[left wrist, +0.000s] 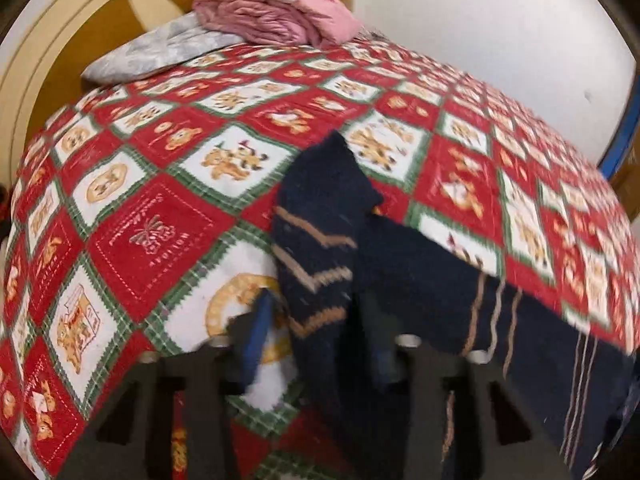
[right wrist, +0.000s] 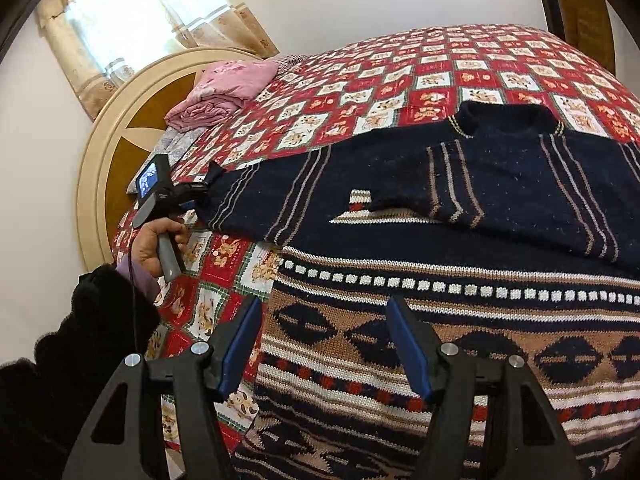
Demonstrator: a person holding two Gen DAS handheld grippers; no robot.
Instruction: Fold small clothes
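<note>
One navy knitted sweater (right wrist: pixel 500 184) lies flat on the red patchwork quilt (right wrist: pixel 400 76); its striped sleeve end is pinched by the left gripper (right wrist: pixel 196 196) at nine o'clock. Right gripper (right wrist: pixel 324 344), jaws spread, hovers over the patterned hem at six o'clock. Only the right view shows the hand (right wrist: pixel 154 240). Folded pink bedding (left wrist: pixel 276 12) sits at twelve o'clock.

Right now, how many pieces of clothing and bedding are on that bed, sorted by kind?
Knitted sweaters: 2, the navy striped sweater and the patterned brown sweater under it
Folded pink bedding: 1
Grey pillow: 1
Red quilt covering the bed: 1
Total: 5
</note>
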